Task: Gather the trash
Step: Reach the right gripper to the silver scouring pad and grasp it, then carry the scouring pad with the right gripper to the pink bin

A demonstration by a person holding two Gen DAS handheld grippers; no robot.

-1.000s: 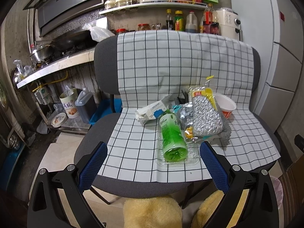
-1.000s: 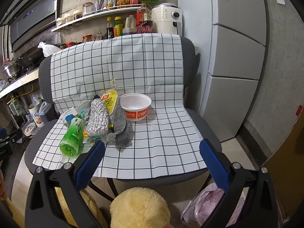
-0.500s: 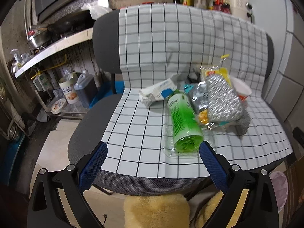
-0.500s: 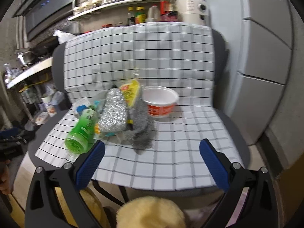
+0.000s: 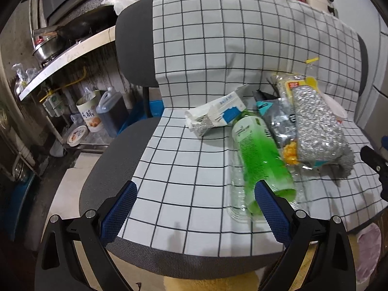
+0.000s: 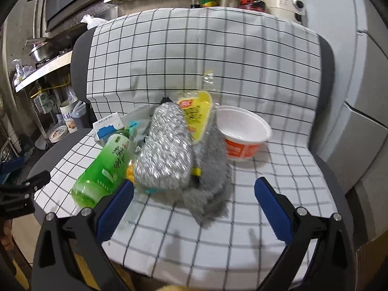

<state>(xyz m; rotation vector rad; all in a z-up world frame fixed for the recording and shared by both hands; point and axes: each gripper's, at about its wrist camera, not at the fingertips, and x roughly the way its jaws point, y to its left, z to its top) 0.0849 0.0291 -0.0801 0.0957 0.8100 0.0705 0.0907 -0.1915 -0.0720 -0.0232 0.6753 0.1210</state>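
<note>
Ahead of my fingers I see the trash heaped together. A green bottle (image 5: 262, 155) lies on its side, its base just beside my left gripper's right finger (image 5: 271, 208), resting on a clear plastic tray (image 5: 236, 194). Beyond it lies a torn white-and-blue carton (image 5: 215, 118). A glittery silver pouch (image 6: 165, 150) leans over a yellow wrapper (image 6: 197, 116) and a grey cloth (image 6: 211, 191), between my right gripper's fingers. A white-and-orange bowl (image 6: 242, 133) stands upright beyond my right finger (image 6: 271, 206).

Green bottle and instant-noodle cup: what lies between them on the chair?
In the right wrist view, between the green bottle and the noodle cup lie a silver glittery pouch, a yellow packet and grey cloth.
</note>
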